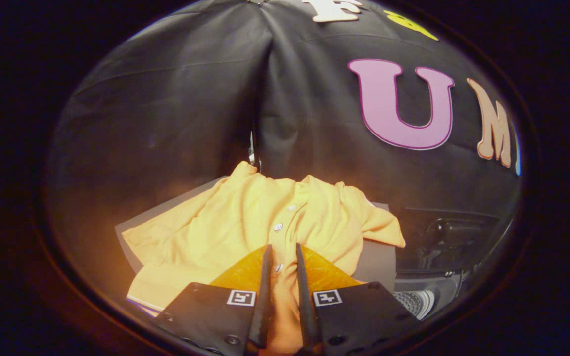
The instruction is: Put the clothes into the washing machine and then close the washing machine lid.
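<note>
Here the tool (282, 257) is pinching the yellow shirt (265, 222) by its button placket; that thin fold is risking slipping free.

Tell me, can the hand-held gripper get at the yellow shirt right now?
Probably yes: the hand-held gripper already has the yellow shirt bunched between its narrowly spaced fingers, and nothing blocks it.

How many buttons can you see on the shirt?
3 on the shirt: one near the collar, one below it, one between the gripper fingers. Folds may hide more.
</note>
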Available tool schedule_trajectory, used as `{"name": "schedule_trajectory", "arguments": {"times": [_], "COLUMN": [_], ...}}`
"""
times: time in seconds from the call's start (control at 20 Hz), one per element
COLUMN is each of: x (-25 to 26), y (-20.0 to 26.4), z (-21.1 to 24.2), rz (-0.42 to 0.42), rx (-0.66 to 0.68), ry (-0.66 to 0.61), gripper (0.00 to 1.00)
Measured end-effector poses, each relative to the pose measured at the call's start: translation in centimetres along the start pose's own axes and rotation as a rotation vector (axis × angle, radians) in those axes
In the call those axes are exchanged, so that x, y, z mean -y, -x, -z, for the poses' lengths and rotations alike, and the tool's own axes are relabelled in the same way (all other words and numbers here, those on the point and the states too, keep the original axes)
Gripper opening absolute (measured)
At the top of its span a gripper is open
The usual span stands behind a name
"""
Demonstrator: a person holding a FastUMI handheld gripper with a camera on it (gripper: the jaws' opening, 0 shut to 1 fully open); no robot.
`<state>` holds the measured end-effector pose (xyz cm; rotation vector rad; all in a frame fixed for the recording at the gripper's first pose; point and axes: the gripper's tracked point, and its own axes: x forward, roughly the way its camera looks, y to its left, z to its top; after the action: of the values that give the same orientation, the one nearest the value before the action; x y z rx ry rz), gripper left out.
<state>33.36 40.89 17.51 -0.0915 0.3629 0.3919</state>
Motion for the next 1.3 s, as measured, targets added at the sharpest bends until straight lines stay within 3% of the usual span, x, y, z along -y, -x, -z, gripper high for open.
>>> {"name": "schedule_trajectory", "arguments": {"times": [0.05,0.2,0.3,0.5,0.65,1.1,1.3], "x": [0.1,0.0,0.1,1.5,5.1,23.5,28.0], "y": [0.1,0.3,0.3,0.7,1.9,9.0,10.7], "z": [0.1,-0.5,-0.4,-0.5,-1.0,-1.8,-0.5], "rz": [0.007,0.042,0.036,0.027,0.076,0.485,0.599], "rx": [0.002,0.024,0.023,0.017,0.026,0.113,0.1], "ry": [0.023,0.06,0.07,0.004,-0.038,-0.032,-0.01], "gripper": [0.28,0.28,0.07,0.07,0.07,0.07,0.07]}}
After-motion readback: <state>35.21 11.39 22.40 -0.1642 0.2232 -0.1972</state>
